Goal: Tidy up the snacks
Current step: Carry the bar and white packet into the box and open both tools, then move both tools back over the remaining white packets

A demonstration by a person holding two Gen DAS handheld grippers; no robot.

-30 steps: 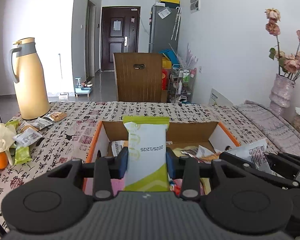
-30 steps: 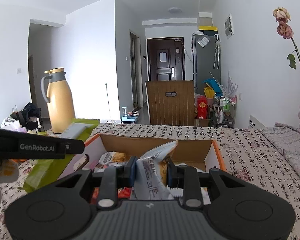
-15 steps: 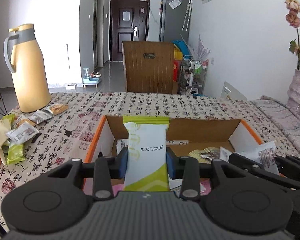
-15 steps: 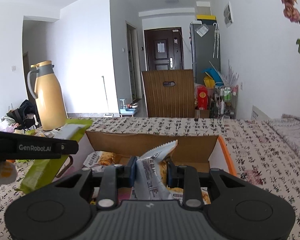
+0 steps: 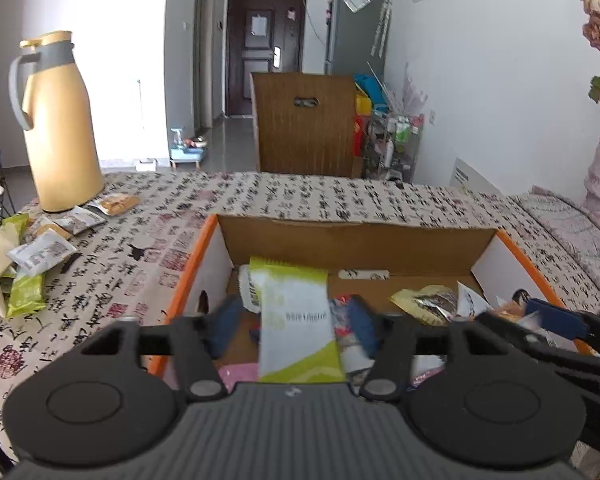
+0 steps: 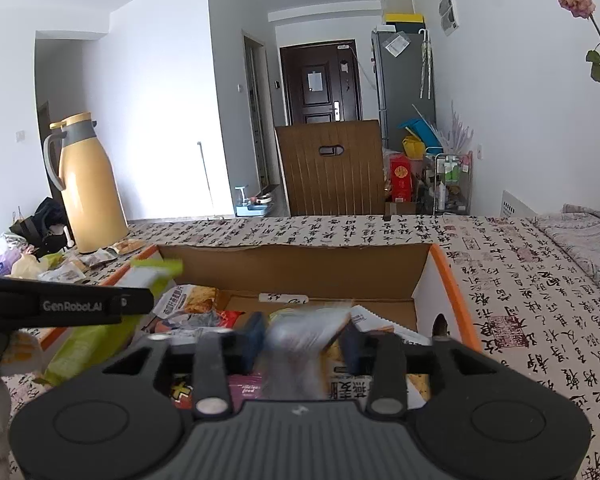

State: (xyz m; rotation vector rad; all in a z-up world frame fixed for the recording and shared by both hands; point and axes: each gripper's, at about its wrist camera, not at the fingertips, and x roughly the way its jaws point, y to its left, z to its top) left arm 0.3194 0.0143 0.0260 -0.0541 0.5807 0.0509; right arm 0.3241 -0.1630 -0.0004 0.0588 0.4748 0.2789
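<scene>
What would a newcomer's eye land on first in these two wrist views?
Probably the open cardboard box with orange edges, mid-table and half full of snack packets. Above it both grippers' jaws are opening: the left gripper around a white-and-green packet, the right gripper around a blurred silvery packet. A tall yellow thermos stands far left.

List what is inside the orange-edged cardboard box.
The box holds a white-and-green packet, a gold foil packet, a chips packet and other wrappers. The grippers hide its near floor.

both wrist views sit close above the cardboard box point(image 5: 352, 236) point(image 6: 292, 260), facing twelve o'clock toward the door point(image 5: 264, 44) point(image 6: 320, 80).
</scene>
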